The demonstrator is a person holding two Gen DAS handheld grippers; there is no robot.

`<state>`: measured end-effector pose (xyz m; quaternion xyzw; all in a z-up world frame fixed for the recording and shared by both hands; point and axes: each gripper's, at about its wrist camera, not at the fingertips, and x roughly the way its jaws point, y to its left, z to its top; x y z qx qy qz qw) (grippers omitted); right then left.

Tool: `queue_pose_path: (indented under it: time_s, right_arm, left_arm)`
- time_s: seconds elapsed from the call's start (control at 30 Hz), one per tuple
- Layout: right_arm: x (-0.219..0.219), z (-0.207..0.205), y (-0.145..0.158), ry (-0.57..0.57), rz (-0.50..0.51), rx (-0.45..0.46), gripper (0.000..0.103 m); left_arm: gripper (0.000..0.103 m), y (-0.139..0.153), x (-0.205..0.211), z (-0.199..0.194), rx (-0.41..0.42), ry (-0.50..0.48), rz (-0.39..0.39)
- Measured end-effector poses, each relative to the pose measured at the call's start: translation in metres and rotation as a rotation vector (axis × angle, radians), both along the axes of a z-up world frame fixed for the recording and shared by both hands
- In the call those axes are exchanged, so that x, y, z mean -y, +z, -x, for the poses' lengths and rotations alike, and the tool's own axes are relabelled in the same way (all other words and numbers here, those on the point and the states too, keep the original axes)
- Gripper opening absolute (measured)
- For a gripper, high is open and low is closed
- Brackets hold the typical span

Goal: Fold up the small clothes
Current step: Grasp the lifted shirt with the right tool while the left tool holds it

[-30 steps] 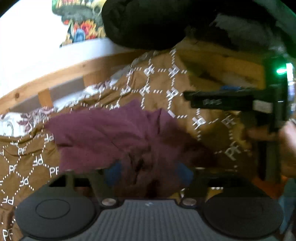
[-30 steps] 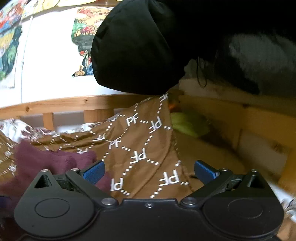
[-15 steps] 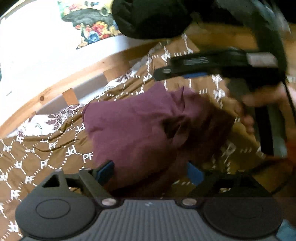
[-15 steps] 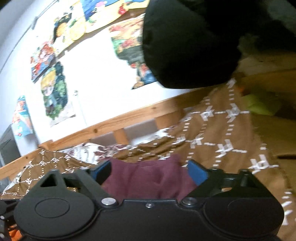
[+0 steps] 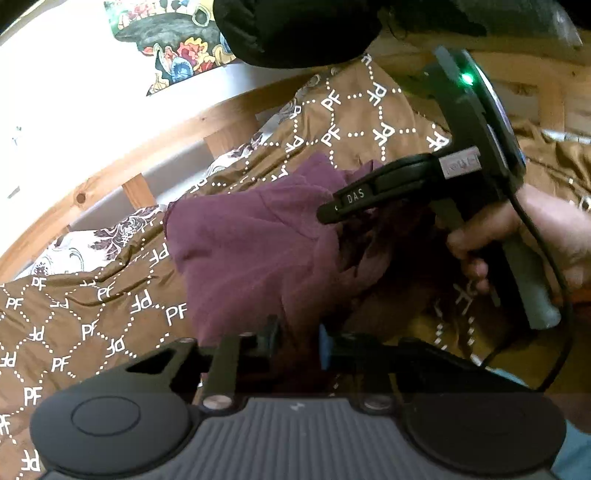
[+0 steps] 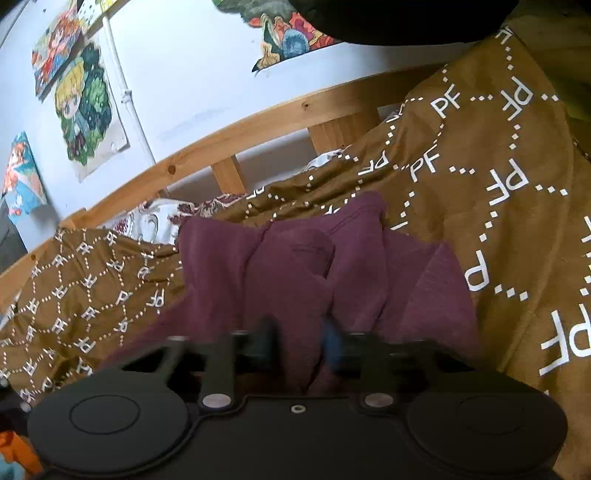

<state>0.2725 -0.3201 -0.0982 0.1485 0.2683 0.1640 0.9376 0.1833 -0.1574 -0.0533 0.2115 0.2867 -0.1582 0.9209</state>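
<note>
A maroon garment (image 5: pixel 258 251) lies rumpled on a brown blanket (image 5: pixel 92 325) printed with white "PF" letters. My left gripper (image 5: pixel 297 343) is shut on the garment's near edge. My right gripper (image 6: pixel 301 343) is shut on another part of the same garment (image 6: pixel 295 273), with cloth bunched between its fingers. In the left wrist view the right gripper (image 5: pixel 332 214) comes in from the right, held in a hand (image 5: pixel 517 236), its tip over the garment.
A wooden bed rail (image 6: pixel 229 144) runs behind the blanket, with a white wall and cartoon posters (image 6: pixel 85 110) beyond. A black padded mass (image 5: pixel 295 29) hangs above. A floral sheet (image 6: pixel 155 221) shows at the blanket's far edge.
Both grippers were open half a second ago and have closed on the maroon garment. The right gripper has swung left and down onto the cloth.
</note>
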Motion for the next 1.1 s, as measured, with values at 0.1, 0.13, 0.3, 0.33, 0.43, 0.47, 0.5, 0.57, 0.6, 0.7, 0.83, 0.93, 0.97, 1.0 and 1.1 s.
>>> queue_pose_path:
  time_s: [0.1,0.13,0.3,0.33,0.43,0.47,0.5,0.57,0.6,0.7,0.83,0.93,0.97,1.0,1.1]
  right_arm:
    - [0.0,0.008,0.007,-0.023,0.01,0.057,0.005]
    - [-0.001,0.012,0.012,-0.032,0.022,0.082,0.005]
    - [0.013,0.023,0.048,-0.061,0.032,0.194,0.005]
    - [0.016,0.024,0.053,-0.069,0.04,0.206,0.005]
    - [0.028,0.029,0.063,-0.106,0.081,0.224,0.005]
    - [0.033,0.032,0.064,-0.121,0.097,0.222,0.005]
    - [0.038,0.034,0.064,-0.137,0.114,0.217,0.005]
    - [0.047,0.038,0.06,-0.168,0.145,0.203,0.005]
    - [0.05,0.038,0.057,-0.179,0.153,0.191,0.005]
    - [0.062,0.034,0.045,-0.192,0.145,0.129,0.005]
    - [0.063,0.031,0.031,-0.198,0.162,0.082,0.005]
    - [0.063,0.031,0.027,-0.199,0.168,0.084,0.006]
    - [0.062,0.032,0.027,-0.199,0.175,0.086,0.006]
    - [0.061,0.032,0.027,-0.198,0.181,0.089,0.007]
    - [0.06,0.034,0.027,-0.195,0.193,0.095,0.013]
  left_arm:
    - [0.017,0.009,0.0,0.004,0.011,0.0,0.051]
    - [0.017,0.013,0.001,0.004,0.013,-0.003,0.064]
    - [0.017,0.021,0.016,0.006,0.015,-0.045,0.094]
    - [0.017,0.022,0.021,0.006,0.009,-0.057,0.101]
    - [0.017,0.02,0.038,0.007,0.003,-0.101,0.104]
    - [0.017,0.018,0.043,0.007,0.004,-0.113,0.099]
    - [0.017,0.015,0.048,0.007,0.001,-0.126,0.092]
    - [0.017,0.009,0.055,0.006,-0.013,-0.132,0.081]
    - [0.018,0.006,0.058,0.005,-0.023,-0.13,0.077]
    - [0.02,0.001,0.059,0.002,-0.061,-0.12,0.083]
    - [0.03,0.003,0.052,0.001,-0.093,-0.134,0.128]
    - [0.05,0.009,0.043,0.001,-0.125,-0.137,0.195]
    - [0.054,0.012,0.038,0.002,-0.138,-0.131,0.23]
    - [0.062,0.015,0.035,0.003,-0.145,-0.121,0.258]
    - [0.088,0.027,0.017,0.002,-0.136,-0.038,0.335]
